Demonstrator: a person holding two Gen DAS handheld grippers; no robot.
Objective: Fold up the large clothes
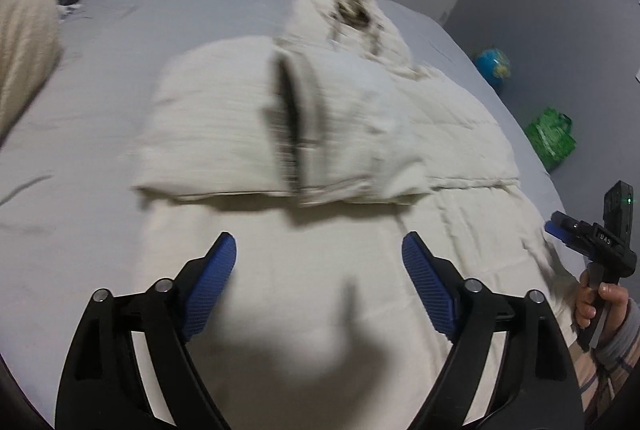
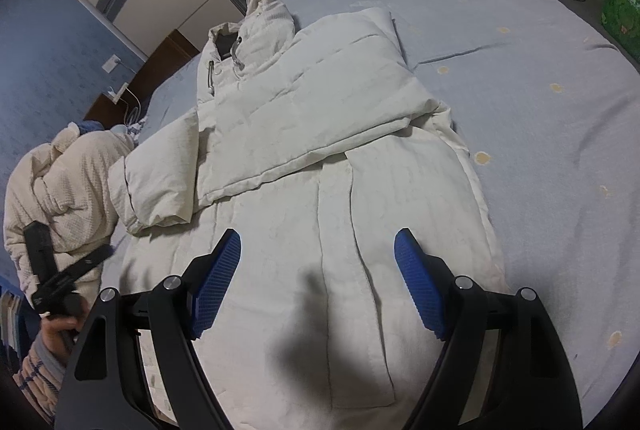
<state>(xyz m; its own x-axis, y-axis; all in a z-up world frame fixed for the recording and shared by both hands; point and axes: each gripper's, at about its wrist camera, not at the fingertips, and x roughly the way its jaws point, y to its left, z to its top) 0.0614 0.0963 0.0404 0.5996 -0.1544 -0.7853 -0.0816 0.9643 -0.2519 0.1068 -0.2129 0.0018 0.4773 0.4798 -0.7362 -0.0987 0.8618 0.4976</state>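
Two views, left wrist first:
Left tool (image 1: 318, 258): blue pads spread wide, nothing between them, hovering above the lower body of the coat.
Coat (image 1: 304, 126): cream padded coat lying flat on the bed (image 1: 100, 78), both sleeves folded across the chest so their cuffs meet near the middle; hood toward the far edge. This view is motion-blurred.
Right tool (image 1: 560, 226): seen at the right edge, held in a hand (image 1: 600, 302) with a striped sleeve, beside the coat's hem side; its jaw state cannot be told from here.
Floor items: globe (image 1: 494, 68) and green bag (image 1: 550, 138) beyond the bed.

Right wrist view:
Right tool (image 2: 318, 258): pads spread apart, empty, over the coat's lower front.
Coat (image 2: 320, 134): sharp here; one sleeve folded diagonally over the chest, the other overlapping at the left, hood (image 2: 260, 18) up toward the far side.
Left tool (image 2: 60, 278): at the left edge in the other hand (image 2: 60, 334), near a cream knitted garment (image 2: 60, 186) heaped beside the coat.
Bed sheet (image 2: 540, 110): grey-blue with small yellowish spots.
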